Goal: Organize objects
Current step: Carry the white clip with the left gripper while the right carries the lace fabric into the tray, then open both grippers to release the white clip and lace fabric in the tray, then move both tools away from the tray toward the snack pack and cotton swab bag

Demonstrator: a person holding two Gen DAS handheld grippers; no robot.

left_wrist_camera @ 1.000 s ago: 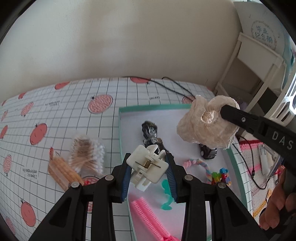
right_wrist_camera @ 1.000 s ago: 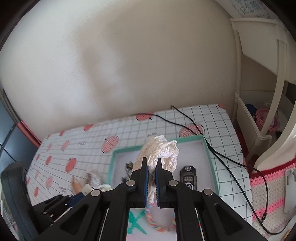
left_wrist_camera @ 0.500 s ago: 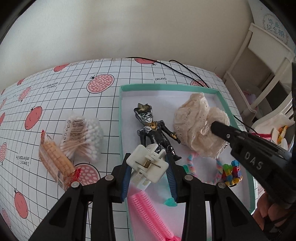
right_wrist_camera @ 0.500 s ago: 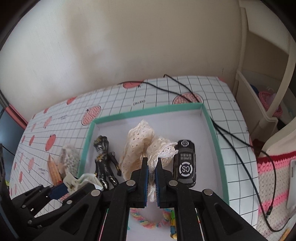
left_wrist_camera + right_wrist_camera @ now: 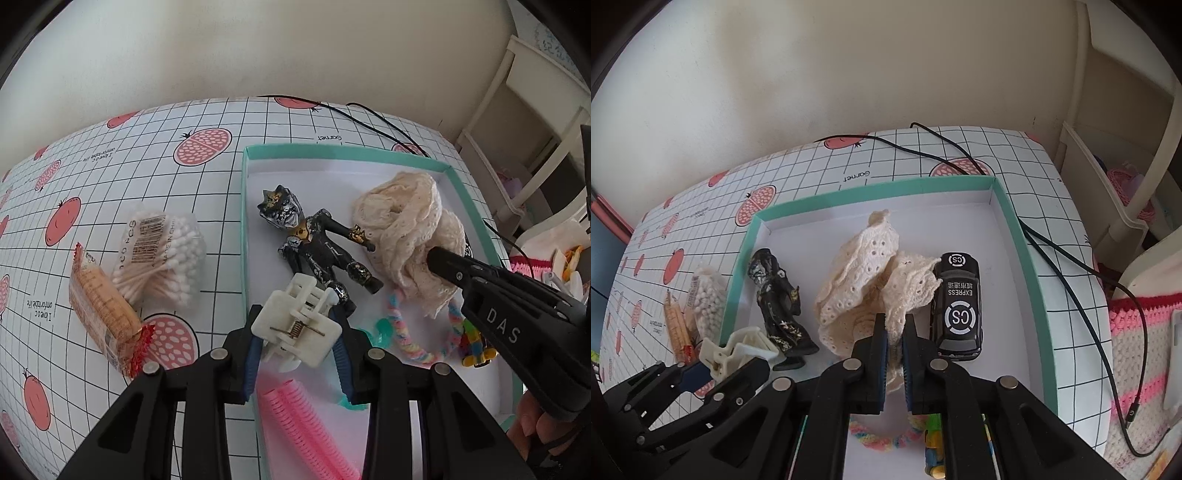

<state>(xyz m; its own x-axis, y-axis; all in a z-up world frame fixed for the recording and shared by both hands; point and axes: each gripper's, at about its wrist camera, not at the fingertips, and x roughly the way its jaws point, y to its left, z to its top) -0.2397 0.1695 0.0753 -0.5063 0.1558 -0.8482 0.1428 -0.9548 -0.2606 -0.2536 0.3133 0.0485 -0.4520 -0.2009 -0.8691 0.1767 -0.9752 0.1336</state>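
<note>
My left gripper (image 5: 297, 345) is shut on a white plastic spring clip (image 5: 291, 321), held tilted over the near left rim of the teal-edged box (image 5: 332, 149). Inside the box, my right gripper (image 5: 894, 332) is shut on a cream lace cloth (image 5: 864, 280), which rests on the box floor. The cloth (image 5: 402, 229) lies between a black toy figure (image 5: 317, 247) and a black toy car (image 5: 958, 299). From the right wrist view, the clip (image 5: 738, 347) hangs just in front of the figure's (image 5: 775, 295) feet.
A cotton swab bag (image 5: 159, 251) and a biscuit pack (image 5: 103, 310) lie on the checked tablecloth left of the box. A pink roller (image 5: 303, 424), pastel rope (image 5: 402, 332) and colourful brick toy (image 5: 472, 343) sit at the box's near end. A black cable (image 5: 1071, 251) runs along its right side.
My right gripper has come down with the lace cloth, from above the box to its floor beside the car. The clip in my left gripper has tilted and moved closer to the figure.
</note>
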